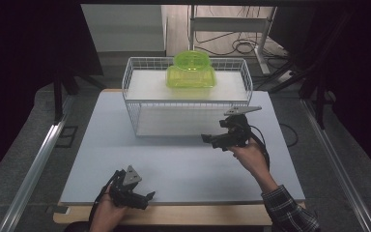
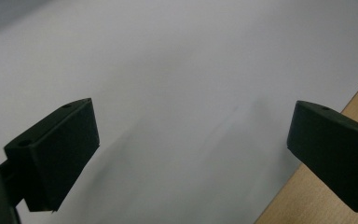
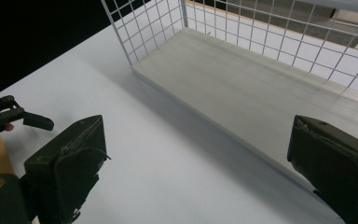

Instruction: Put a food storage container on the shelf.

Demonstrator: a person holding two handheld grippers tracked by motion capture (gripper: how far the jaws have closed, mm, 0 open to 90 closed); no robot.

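Green plastic container (image 1: 191, 70) sits on the top shelf of the white wire rack (image 1: 134, 104) at the far side of the counter (image 1: 183, 164). My right claw (image 1: 206, 138) hovers in front of the rack's bare lower shelf (image 3: 242, 88), jaws wide apart and holding nothing. My left claw (image 1: 149, 195) rests low at the counter's near edge, also spread apart and holding nothing. I judge the risk is snagging a jaw on the rack's wire grid when reaching for the container, which could shove the light rack or tip the container.
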